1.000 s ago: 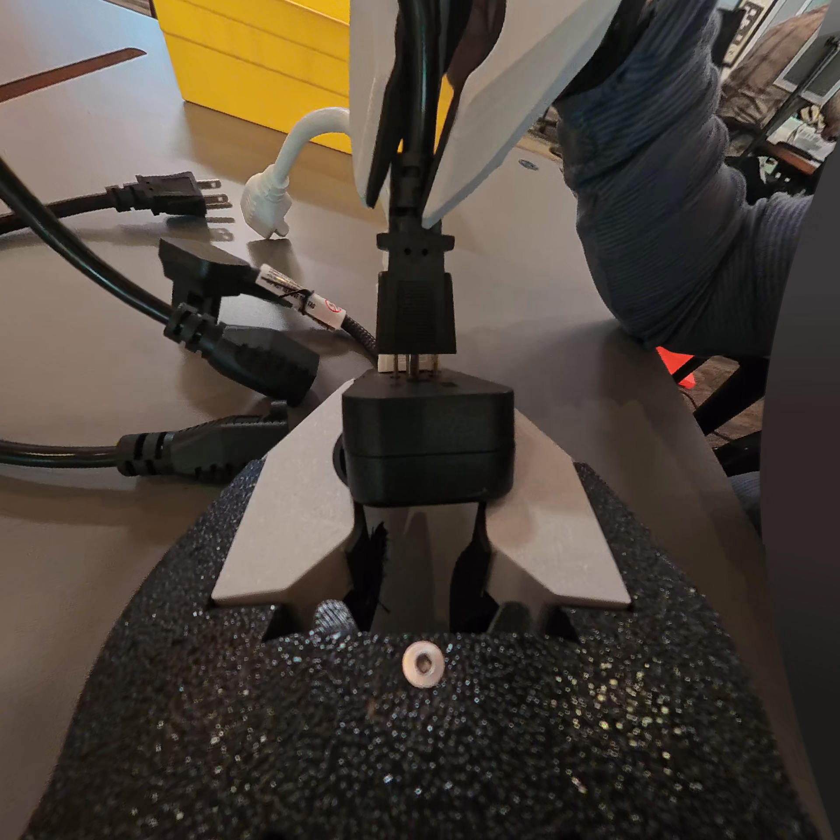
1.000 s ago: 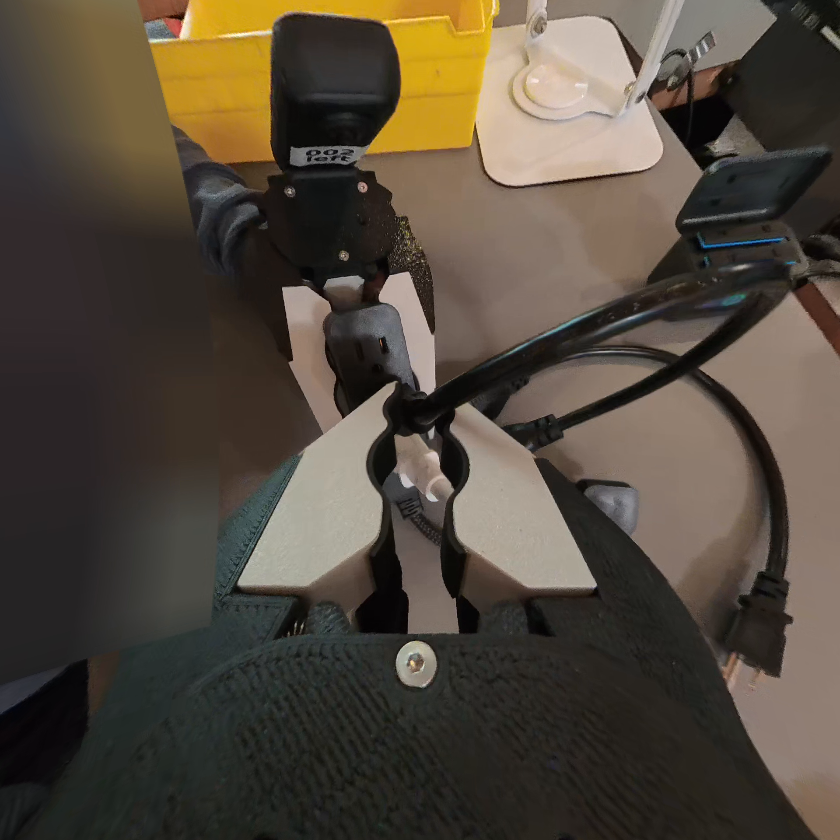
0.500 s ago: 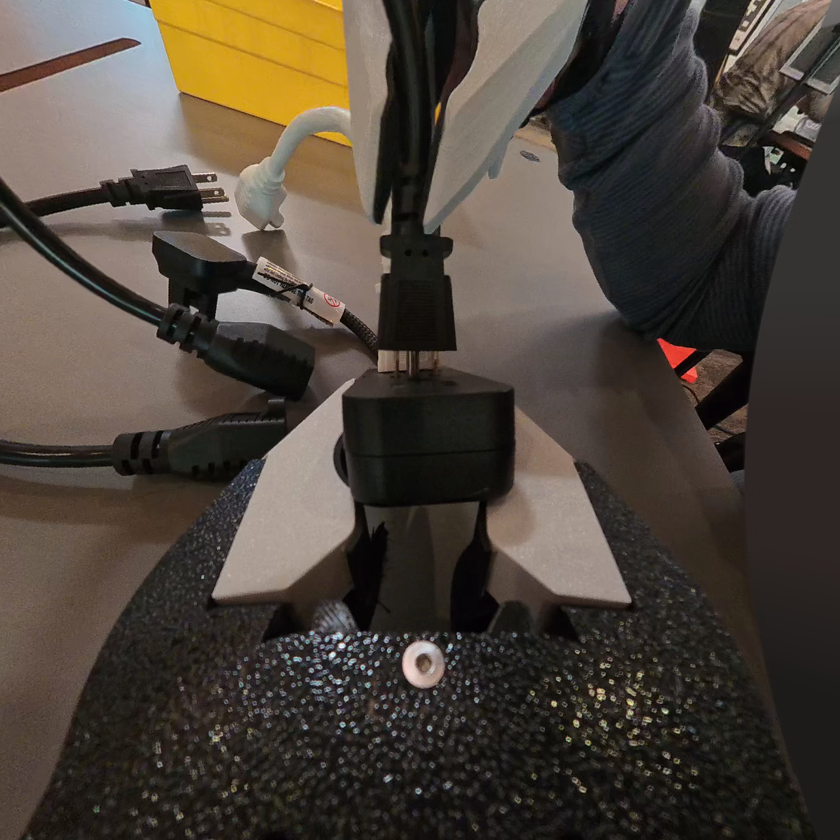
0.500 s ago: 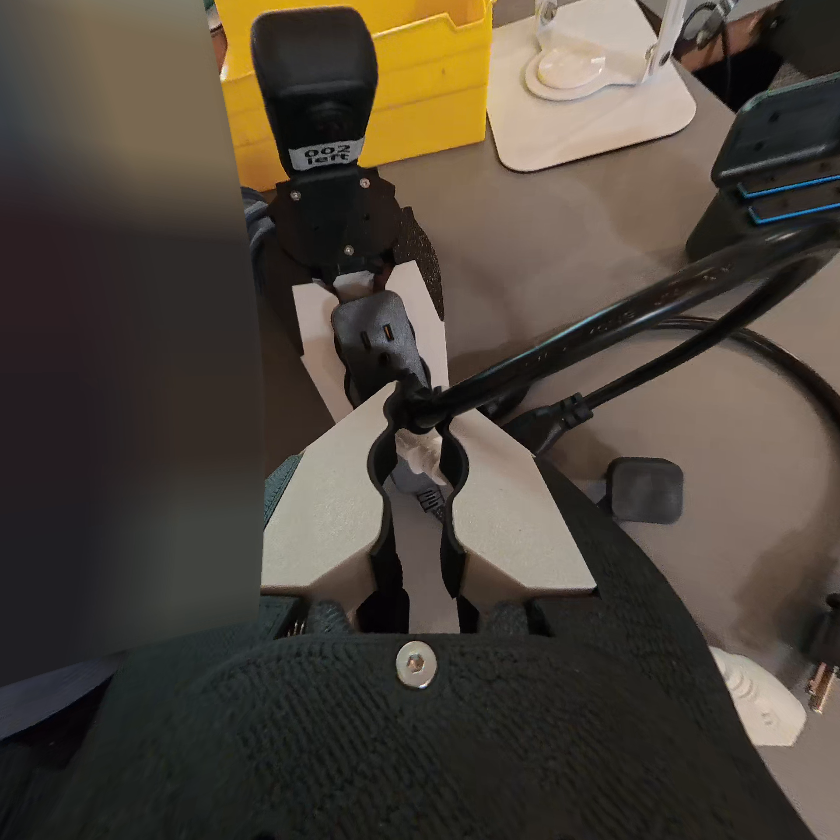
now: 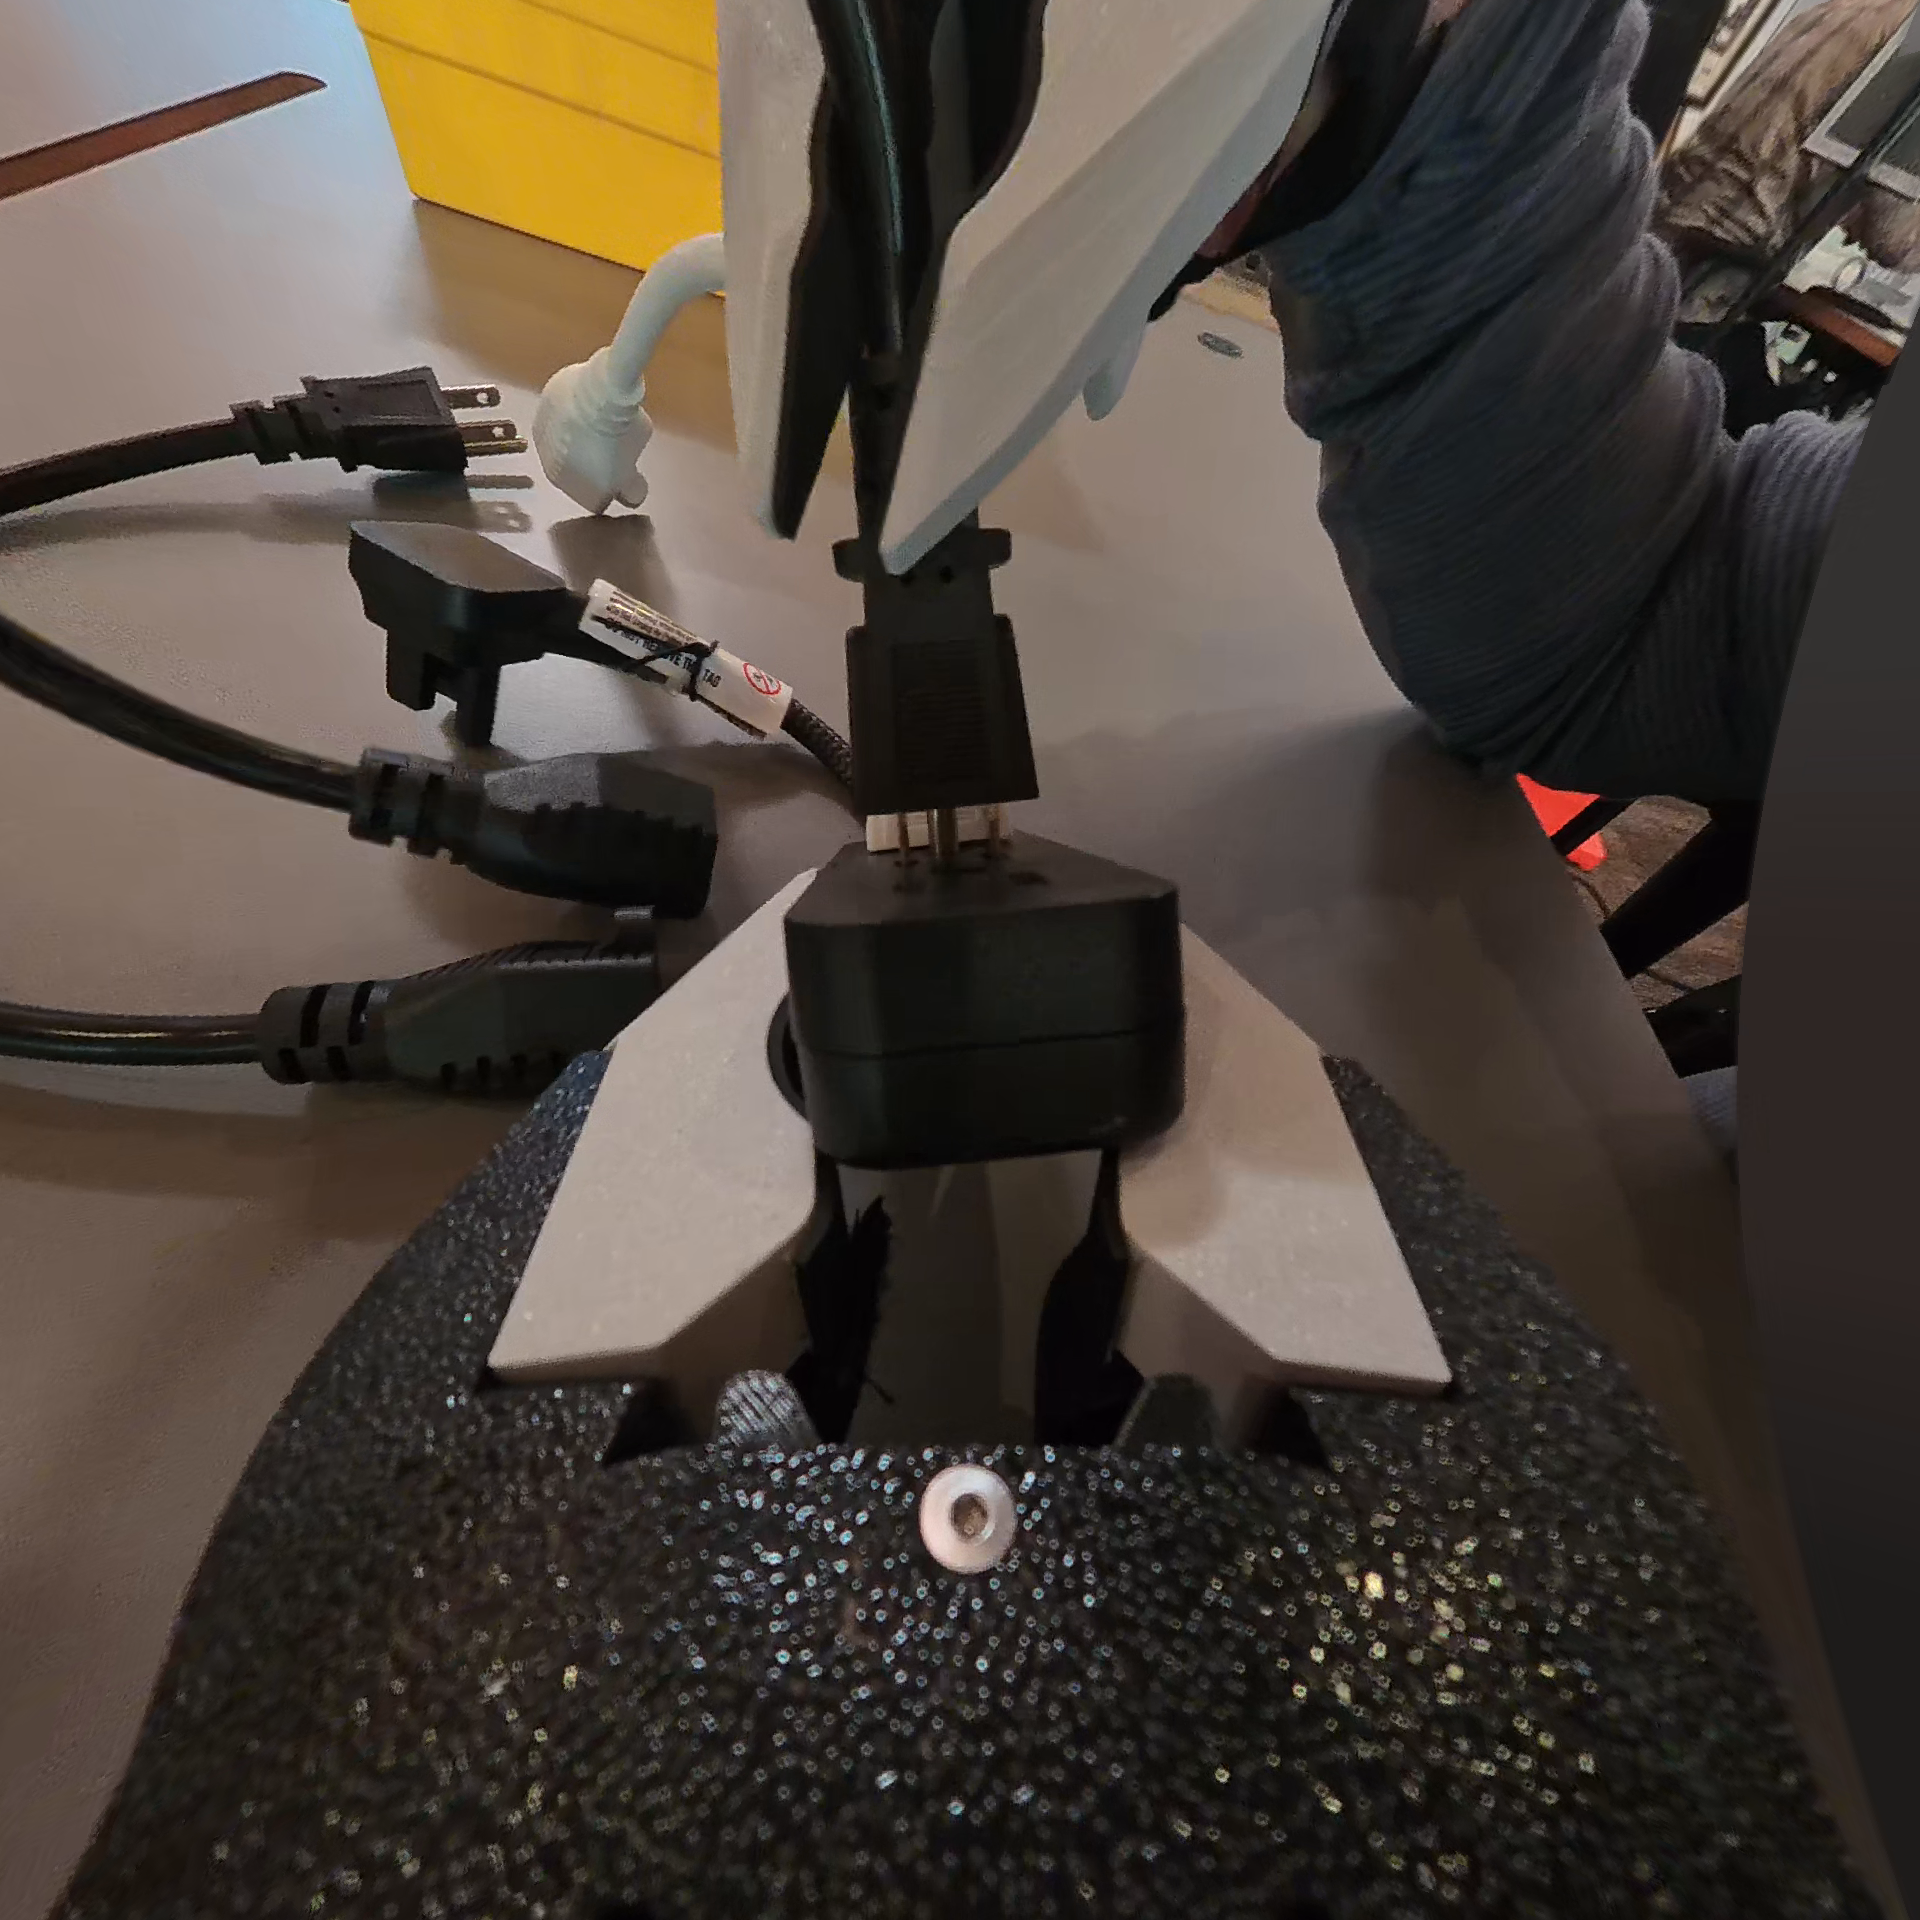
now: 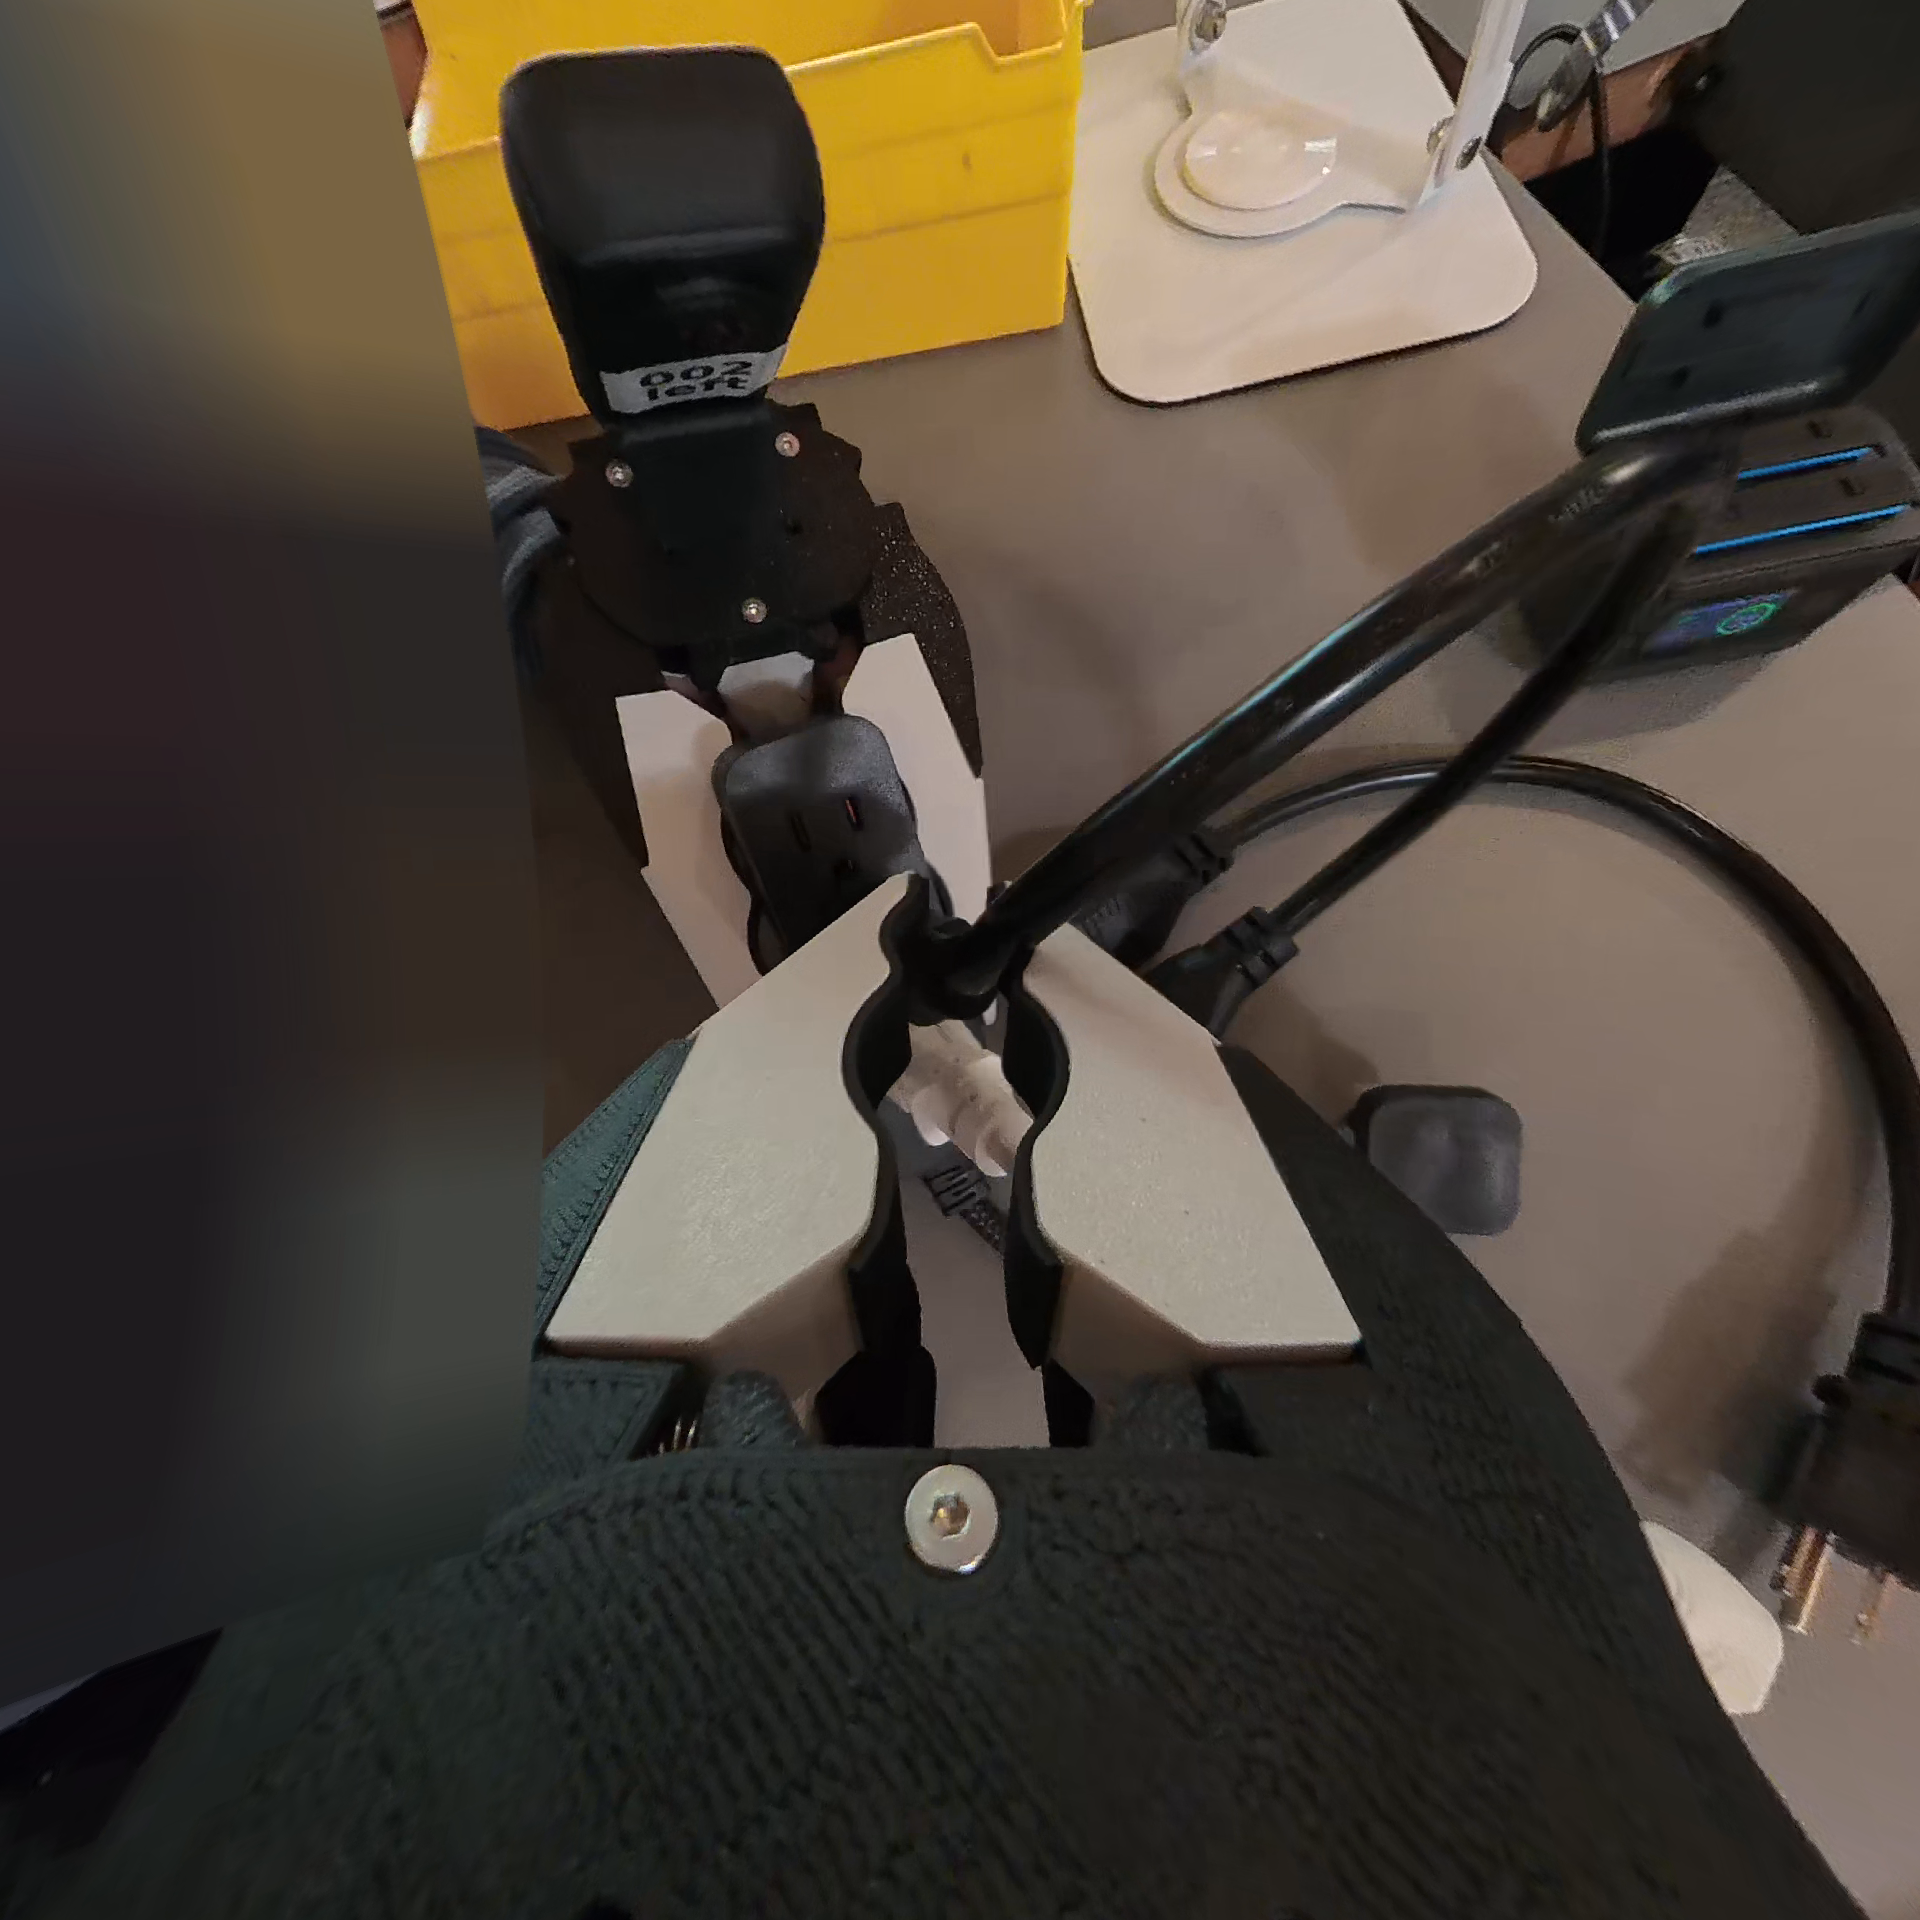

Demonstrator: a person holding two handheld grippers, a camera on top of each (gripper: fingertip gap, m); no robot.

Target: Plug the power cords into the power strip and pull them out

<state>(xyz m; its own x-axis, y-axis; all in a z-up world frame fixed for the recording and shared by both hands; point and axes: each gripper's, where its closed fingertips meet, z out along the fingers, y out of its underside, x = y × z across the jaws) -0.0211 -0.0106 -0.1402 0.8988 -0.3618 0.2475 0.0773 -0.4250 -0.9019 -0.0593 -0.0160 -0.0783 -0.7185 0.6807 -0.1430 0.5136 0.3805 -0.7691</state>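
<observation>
Left wrist view: the left gripper (image 5: 982,1049) is clamped on the end of the black power strip (image 5: 982,997), one grey finger pressed to each side of it. The strip lies on the grey table (image 5: 208,1195), its socket face up. Directly above the strip stands a black plug (image 5: 940,717), upright, with its metal prongs partly sunk into the strip's socket and a stretch of bare prong showing between plug body and strip. The right gripper (image 5: 883,509) comes down from above the strip and pinches the cord just above the plug's collar, its pale fingers (image 5: 1029,312) closed around the cable. Left of the strip lie two black cord connectors (image 5: 540,831), one just beside the left gripper's finger, and a flat black plug (image 5: 457,613) with a tagged braided cable. Beyond the strip to the left lie a black three-prong plug (image 5: 384,421) and a white plug (image 5: 597,436), with a yellow bin (image 5: 540,114) behind them. Right of the strip a blue sleeve (image 5: 1538,436) rests on the table edge.

Right wrist view: the right gripper (image 6: 956,961) is closed on the black power cord (image 6: 1299,686), which arcs up and away to the right of the strip. The strip (image 6: 821,821) lies beyond the fingertips, held at its far end by the left gripper (image 6: 769,717). Behind the strip stands the yellow bin (image 6: 935,187); right of that is a white stand base (image 6: 1299,229). Well to the right of the strip sits a black device with blue stripes (image 6: 1787,499).
</observation>
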